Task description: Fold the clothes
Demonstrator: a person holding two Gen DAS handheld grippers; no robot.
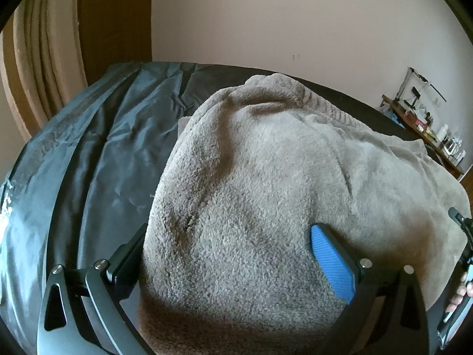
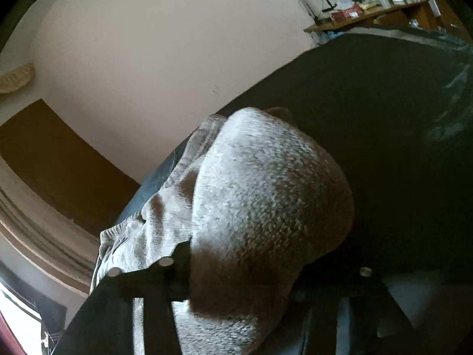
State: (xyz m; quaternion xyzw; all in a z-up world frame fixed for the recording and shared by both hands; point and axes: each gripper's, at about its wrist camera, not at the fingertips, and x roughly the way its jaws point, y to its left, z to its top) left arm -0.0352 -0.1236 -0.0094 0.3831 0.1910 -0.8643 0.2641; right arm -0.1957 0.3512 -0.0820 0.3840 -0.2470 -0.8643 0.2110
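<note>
Lying rumpled on a dark bedcover (image 1: 97,148), a fleecy grey garment (image 1: 251,195) awaits folding, left gripper (image 1: 227,254) spread astride it, right gripper (image 2: 242,269) pinching a bunched fold.

The setting is a room in a home, apparently a bedroom. A wide, soft surface covered in dark, creased sheeting (image 1: 97,148) fills the foreground and reads as a bed. A plain pale wall (image 1: 280,23) stands behind it. To the left, beige curtains (image 1: 44,68) hang in long folds beside a brown panel (image 1: 115,20), possibly a door or wardrobe. Against the far wall, a wooden shelf (image 2: 369,11) carries small household clutter: bottles, boxes, and a stand; finer detail is too small to tell.
</note>
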